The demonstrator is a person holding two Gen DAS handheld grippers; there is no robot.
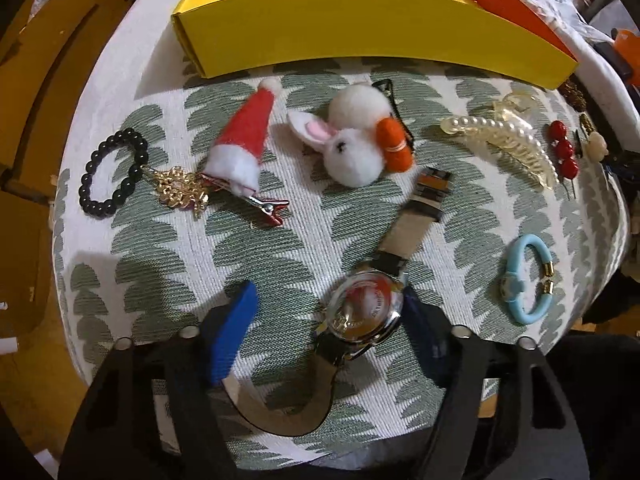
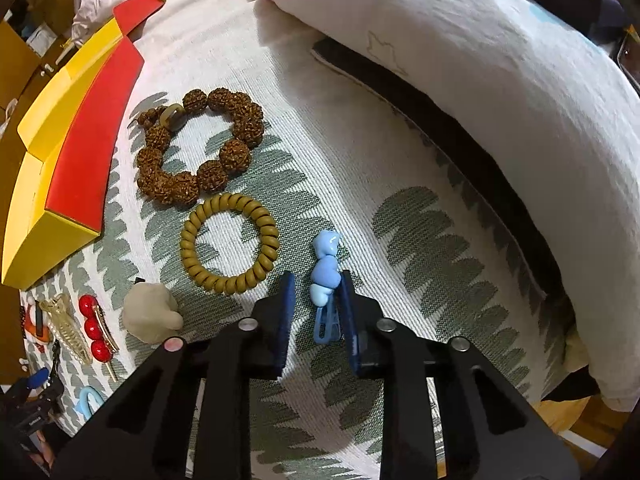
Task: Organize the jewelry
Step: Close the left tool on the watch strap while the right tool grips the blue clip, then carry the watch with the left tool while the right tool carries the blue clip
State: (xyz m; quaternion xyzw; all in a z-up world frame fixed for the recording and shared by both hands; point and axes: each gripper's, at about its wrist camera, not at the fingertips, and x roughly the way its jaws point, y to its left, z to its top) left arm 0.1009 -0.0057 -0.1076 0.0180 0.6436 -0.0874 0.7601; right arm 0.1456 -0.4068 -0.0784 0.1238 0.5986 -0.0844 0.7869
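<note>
Two grippers are at work over a patterned green-and-white cloth [image 1: 280, 240] strewn with trinkets. The left gripper [image 1: 328, 308] stands wide, its blue pads either side of a wristwatch [image 1: 362, 312] whose case lies nearer the right-hand pad; nothing is gripped. The right gripper [image 2: 316, 308] is narrower, bracketing a blue heart hair clip [image 2: 326, 276], one pad looking close to touching it, though I can't tell whether it presses. It looks like the picking-up step for both pieces. Next, I'd judge, each must close squarely on its piece and carry it to the yellow box [image 1: 360, 32], with its red inner panel, lying at the far edge of the cloth. Around them lie a black bead bracelet [image 1: 112, 172], a Santa-hat clip [image 1: 244, 148], a coiled hair tie [image 2: 230, 252] and a brown seed bracelet [image 2: 200, 144]. Rumpled white bedding [image 2: 480, 80] sits beyond.
</note>
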